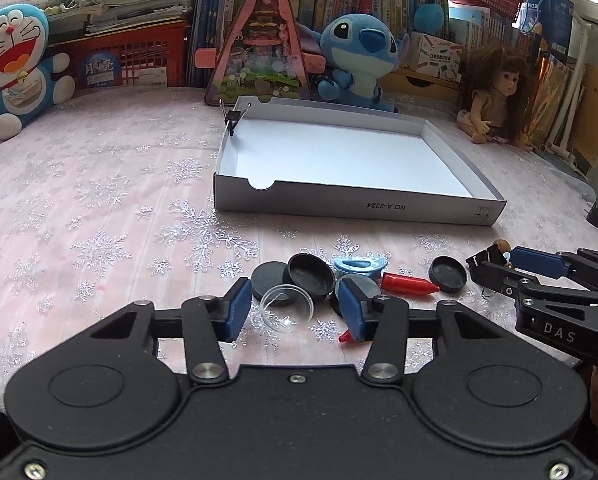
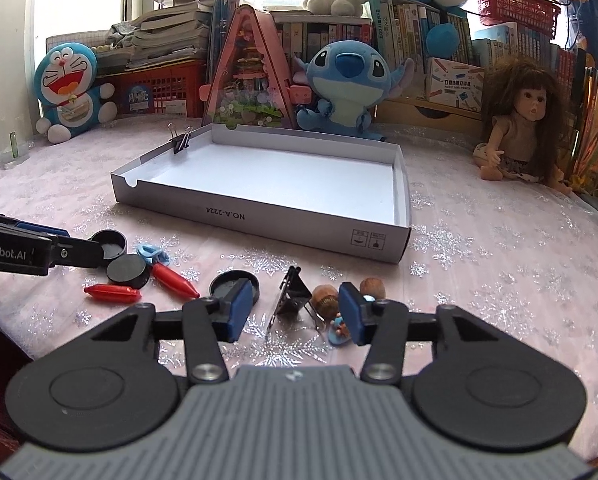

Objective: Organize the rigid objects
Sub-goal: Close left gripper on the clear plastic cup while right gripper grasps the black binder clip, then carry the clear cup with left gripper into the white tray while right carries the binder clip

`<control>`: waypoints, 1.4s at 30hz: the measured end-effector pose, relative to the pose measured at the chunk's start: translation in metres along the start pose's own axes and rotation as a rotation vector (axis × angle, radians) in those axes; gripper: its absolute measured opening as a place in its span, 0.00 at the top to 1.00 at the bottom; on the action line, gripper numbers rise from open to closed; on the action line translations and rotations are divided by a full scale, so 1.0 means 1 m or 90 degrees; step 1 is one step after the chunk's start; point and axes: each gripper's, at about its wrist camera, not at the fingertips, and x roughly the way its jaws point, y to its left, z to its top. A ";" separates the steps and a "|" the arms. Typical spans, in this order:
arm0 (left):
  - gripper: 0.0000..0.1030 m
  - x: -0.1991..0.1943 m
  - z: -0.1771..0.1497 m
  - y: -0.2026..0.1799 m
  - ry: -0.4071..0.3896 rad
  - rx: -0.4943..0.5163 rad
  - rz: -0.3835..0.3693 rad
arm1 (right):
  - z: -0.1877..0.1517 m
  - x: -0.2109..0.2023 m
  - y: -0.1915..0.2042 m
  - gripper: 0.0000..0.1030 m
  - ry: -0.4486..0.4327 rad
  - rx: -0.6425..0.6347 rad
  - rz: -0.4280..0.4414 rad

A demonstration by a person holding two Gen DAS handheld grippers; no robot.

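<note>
At your twelve o'clock the box lid (image 1: 351, 204) lies apart; your left gripper (image 1: 295, 312) and right gripper (image 2: 295, 312) gape, holding nothing.

1. I see a desk (image 2: 499, 260) under a pink cloth with silver snowflakes.
2. A shallow white box (image 2: 323, 226) sits mid-desk, a binder clip (image 2: 181, 140) on its left wall.
3. Nearer me lie black round caps (image 1: 311, 274), a clear lid (image 1: 286, 306), red bullet-shaped pieces (image 2: 113, 294), a loose binder clip (image 2: 293, 296) and 2 walnuts (image 2: 373, 288).
4. At the back sit a Doraemon plush (image 1: 13, 64), a Stitch plush (image 2: 345, 84) and a doll (image 2: 519, 128).
</note>
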 end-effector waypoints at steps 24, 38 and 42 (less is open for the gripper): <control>0.70 0.002 0.011 0.000 0.002 0.004 0.006 | 0.015 0.005 -0.005 0.77 -0.021 0.011 0.004; 0.70 0.019 0.072 0.005 -0.007 -0.025 -0.019 | 0.045 0.024 -0.039 0.77 0.010 0.104 0.004; 0.70 0.028 0.087 0.002 -0.001 -0.024 -0.028 | 0.058 0.031 -0.048 0.79 0.017 0.126 0.010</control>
